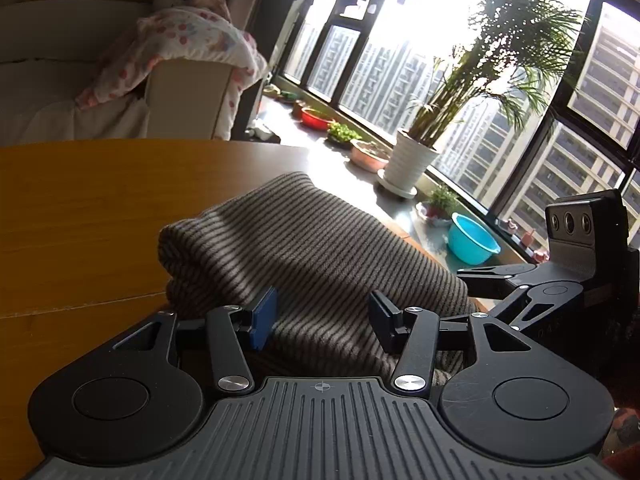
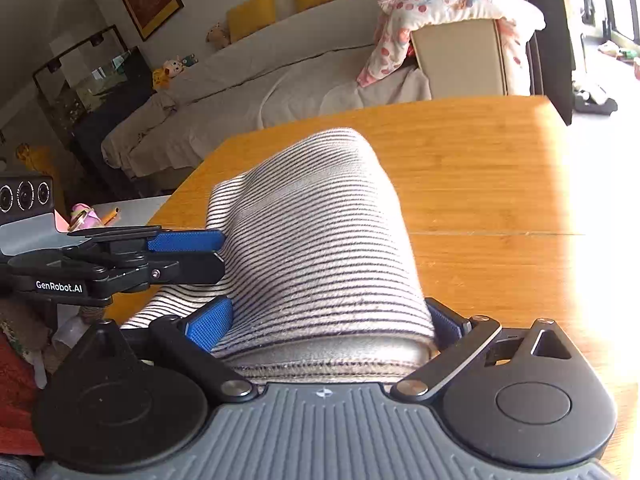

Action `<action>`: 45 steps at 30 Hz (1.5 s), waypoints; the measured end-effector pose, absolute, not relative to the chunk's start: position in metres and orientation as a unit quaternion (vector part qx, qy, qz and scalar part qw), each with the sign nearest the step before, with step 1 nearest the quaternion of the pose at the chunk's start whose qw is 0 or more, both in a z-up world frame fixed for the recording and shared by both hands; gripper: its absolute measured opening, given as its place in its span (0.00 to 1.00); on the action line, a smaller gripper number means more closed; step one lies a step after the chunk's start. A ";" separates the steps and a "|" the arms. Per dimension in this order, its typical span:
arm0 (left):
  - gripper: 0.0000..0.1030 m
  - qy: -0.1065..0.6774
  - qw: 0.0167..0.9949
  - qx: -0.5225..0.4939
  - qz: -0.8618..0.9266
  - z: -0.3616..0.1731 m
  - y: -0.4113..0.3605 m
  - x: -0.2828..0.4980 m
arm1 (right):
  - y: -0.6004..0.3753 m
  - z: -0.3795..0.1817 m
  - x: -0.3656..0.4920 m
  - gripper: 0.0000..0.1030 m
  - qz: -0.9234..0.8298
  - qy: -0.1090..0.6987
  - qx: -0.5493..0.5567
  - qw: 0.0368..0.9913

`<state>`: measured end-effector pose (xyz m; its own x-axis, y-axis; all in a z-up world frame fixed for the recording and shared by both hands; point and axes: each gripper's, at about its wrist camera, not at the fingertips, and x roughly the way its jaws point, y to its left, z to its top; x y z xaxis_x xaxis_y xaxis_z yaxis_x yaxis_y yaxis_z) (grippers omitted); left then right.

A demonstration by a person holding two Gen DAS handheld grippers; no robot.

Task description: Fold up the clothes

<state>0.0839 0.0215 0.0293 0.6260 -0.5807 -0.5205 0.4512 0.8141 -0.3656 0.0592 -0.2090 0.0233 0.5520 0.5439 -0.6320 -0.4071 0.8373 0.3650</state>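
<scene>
A folded garment (image 1: 320, 240) with thin dark and pale stripes lies in a thick bundle on the wooden table (image 1: 80, 220). My left gripper (image 1: 324, 312) holds its near end, the blue pads (image 1: 264, 316) pressed against the fold from both sides. In the right wrist view the same garment (image 2: 320, 220) runs away from me across the table (image 2: 480, 168). My right gripper (image 2: 326, 320) stands wide open, with the bundle's end lying between its fingers. The left gripper (image 2: 222, 251) shows at the left of that view, clamped on the cloth's side edge. The right gripper (image 1: 472, 294) appears at the right of the left wrist view.
Beyond the table's far edge stands a pale sofa (image 2: 280, 80) with a floral blanket (image 1: 192, 40) over its arm. A window sill carries a potted palm (image 1: 412, 160), small bowls and a blue basin (image 1: 472, 240). A glass tank (image 2: 92, 80) stands at the far left.
</scene>
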 end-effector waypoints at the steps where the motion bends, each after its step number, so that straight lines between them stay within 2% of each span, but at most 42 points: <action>1: 0.54 0.322 0.897 -0.101 -0.285 0.028 0.024 0.085 | -0.203 0.024 0.057 0.95 0.275 0.380 0.081 0.879; 3: 0.55 0.321 0.899 -0.104 -0.279 0.027 0.030 0.085 | -0.189 0.034 0.050 0.81 0.283 0.353 0.061 0.890; 6: 0.60 0.327 0.895 -0.126 -0.274 0.025 0.045 0.088 | -0.173 0.055 0.040 0.75 0.308 0.302 0.027 0.902; 10: 0.58 0.333 0.890 -0.144 -0.277 0.020 0.056 0.087 | -0.159 0.047 0.042 0.77 0.270 0.329 -0.032 0.904; 12: 0.59 0.326 0.893 -0.133 -0.281 0.020 0.051 0.082 | -0.158 0.040 0.044 0.88 0.249 0.332 -0.051 0.908; 15: 0.61 0.321 0.898 -0.116 -0.279 0.020 0.044 0.081 | -0.158 0.050 0.048 0.89 0.248 0.326 -0.058 0.910; 16: 0.62 0.321 0.898 -0.116 -0.279 0.020 0.044 0.081 | -0.158 0.057 0.048 0.92 0.250 0.316 -0.062 0.913; 17: 0.62 0.321 0.898 -0.116 -0.279 0.020 0.044 0.081 | -0.158 0.064 0.050 1.00 0.251 0.304 -0.064 0.917; 19: 0.62 0.320 0.898 -0.116 -0.279 0.019 0.043 0.081 | -0.159 0.080 0.058 1.00 0.259 0.286 -0.058 0.921; 22: 0.62 0.316 0.900 -0.111 -0.280 0.018 0.043 0.079 | -0.159 0.093 0.094 1.00 0.269 0.302 -0.008 0.915; 29: 0.62 0.315 0.898 -0.119 -0.285 0.015 0.049 0.079 | -0.156 0.050 0.213 1.00 0.241 0.460 0.168 0.838; 31: 0.62 0.316 0.897 -0.124 -0.282 0.014 0.053 0.081 | -0.143 0.045 0.219 0.95 0.257 0.470 0.148 0.831; 32: 0.62 0.317 0.896 -0.129 -0.284 0.014 0.055 0.082 | -0.136 0.049 0.214 0.86 0.275 0.457 0.126 0.837; 35: 0.70 0.320 0.892 -0.138 -0.288 0.012 0.057 0.084 | -0.115 0.076 0.178 0.86 0.350 0.369 0.038 0.860; 38: 0.75 0.314 0.895 -0.122 -0.293 0.010 0.051 0.082 | -0.110 0.083 0.161 0.87 0.341 0.344 -0.001 0.875; 41: 0.76 0.305 0.897 -0.112 -0.299 0.013 0.047 0.080 | -0.108 0.070 0.167 0.88 0.244 0.357 -0.081 0.898; 42: 0.76 0.303 0.897 -0.110 -0.302 0.014 0.046 0.080 | -0.112 0.064 0.168 0.91 0.225 0.360 -0.090 0.901; 45: 0.76 0.307 0.900 -0.094 -0.294 0.015 0.041 0.078 | -0.132 0.066 0.161 0.93 0.209 0.365 -0.045 0.906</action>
<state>0.0781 0.0407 0.0149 0.6387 -0.5874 -0.4971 0.4714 0.8093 -0.3505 0.1612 -0.1316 0.0664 0.6470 0.3456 -0.6797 -0.4108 0.9090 0.0712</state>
